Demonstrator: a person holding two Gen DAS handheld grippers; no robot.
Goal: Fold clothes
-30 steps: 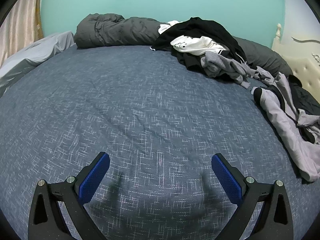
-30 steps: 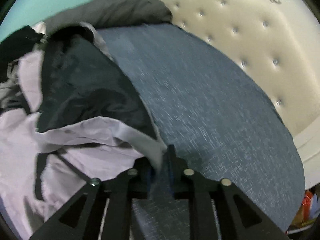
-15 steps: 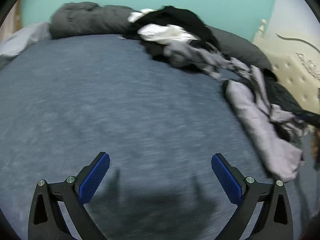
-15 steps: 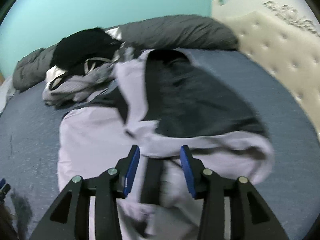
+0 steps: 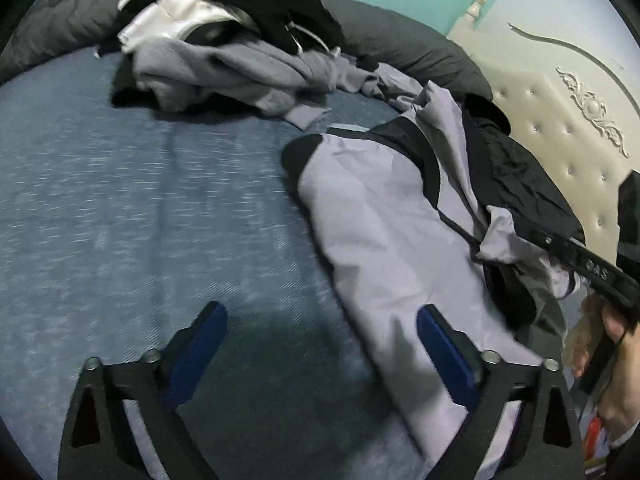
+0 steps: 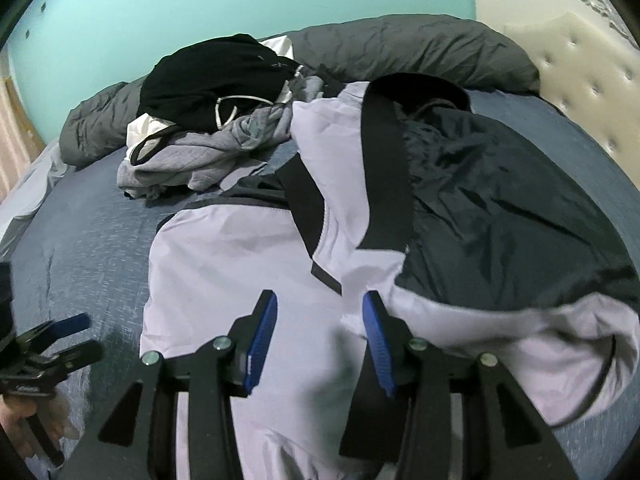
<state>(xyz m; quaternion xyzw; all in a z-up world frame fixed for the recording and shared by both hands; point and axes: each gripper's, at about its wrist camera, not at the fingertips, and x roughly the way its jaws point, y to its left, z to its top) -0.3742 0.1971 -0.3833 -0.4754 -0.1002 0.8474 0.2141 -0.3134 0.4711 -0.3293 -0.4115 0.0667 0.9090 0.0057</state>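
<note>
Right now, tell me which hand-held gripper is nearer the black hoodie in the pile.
Neither clearly. Both are well short of the black hoodie: the right hand-held gripper is open over the lilac jacket, the left hand-held gripper open at the jacket's edge.

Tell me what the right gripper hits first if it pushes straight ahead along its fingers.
Most likely the lilac jacket: the right gripper is open just above its pale front panel, facing the black zipper strip. Depth is unclear, but the clothes pile lies well beyond.
</note>
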